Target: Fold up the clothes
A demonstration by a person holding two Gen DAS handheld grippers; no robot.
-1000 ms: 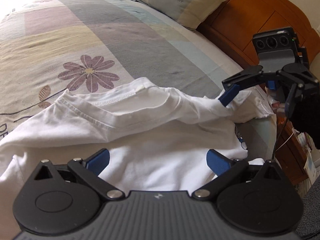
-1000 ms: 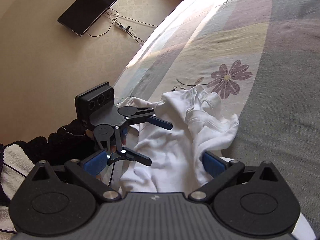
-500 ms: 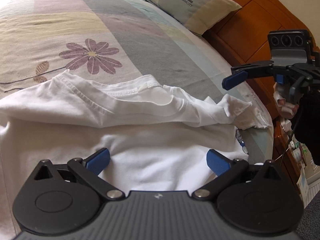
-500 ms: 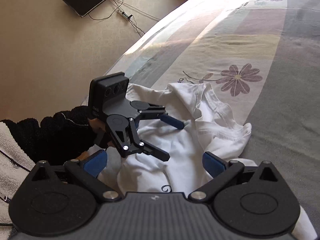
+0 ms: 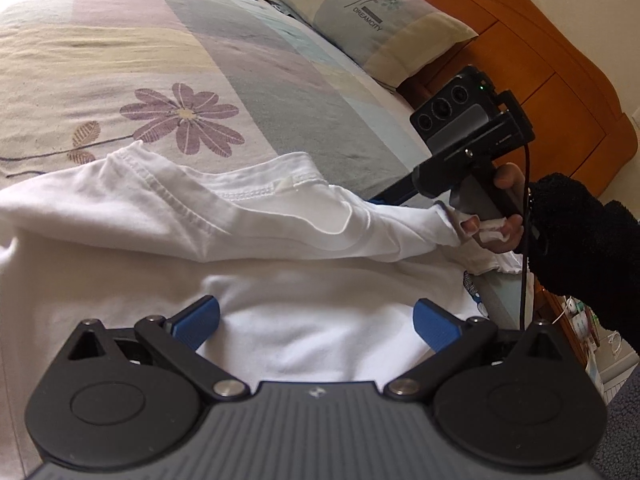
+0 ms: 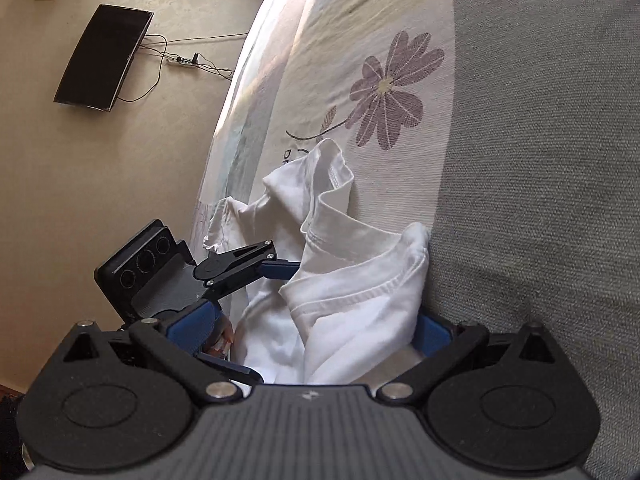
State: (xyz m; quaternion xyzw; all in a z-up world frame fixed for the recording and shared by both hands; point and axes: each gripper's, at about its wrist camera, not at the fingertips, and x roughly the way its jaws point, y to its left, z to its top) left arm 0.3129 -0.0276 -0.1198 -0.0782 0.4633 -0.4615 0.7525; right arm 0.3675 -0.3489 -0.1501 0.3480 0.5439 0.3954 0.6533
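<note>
A white T-shirt (image 5: 248, 216) lies crumpled on the patchwork bed cover (image 5: 168, 52), its collar seam toward the flower print. My left gripper (image 5: 316, 320) hovers open low over the shirt's body, cloth beneath both blue pads. My right gripper (image 5: 390, 198), held by a hand in a black sleeve (image 5: 580, 240), reaches into the shirt's right end, fingertips hidden by the cloth. In the right wrist view the right gripper (image 6: 312, 328) stands open with a bunched fold of the T-shirt (image 6: 352, 288) between its fingers. The left gripper (image 6: 264, 320) is open at the shirt's other side.
A pillow (image 5: 384, 20) leans against the wooden headboard (image 5: 540, 60) at the far right. The bed's edge drops off beside the right hand, with small items on a stand (image 5: 580, 320) below. A black screen (image 6: 104, 56) with cables hangs on the beige wall.
The right gripper came down from above the bed edge and moved into the shirt's right end, so cloth now sits between its open fingers. The left gripper stays open over the shirt.
</note>
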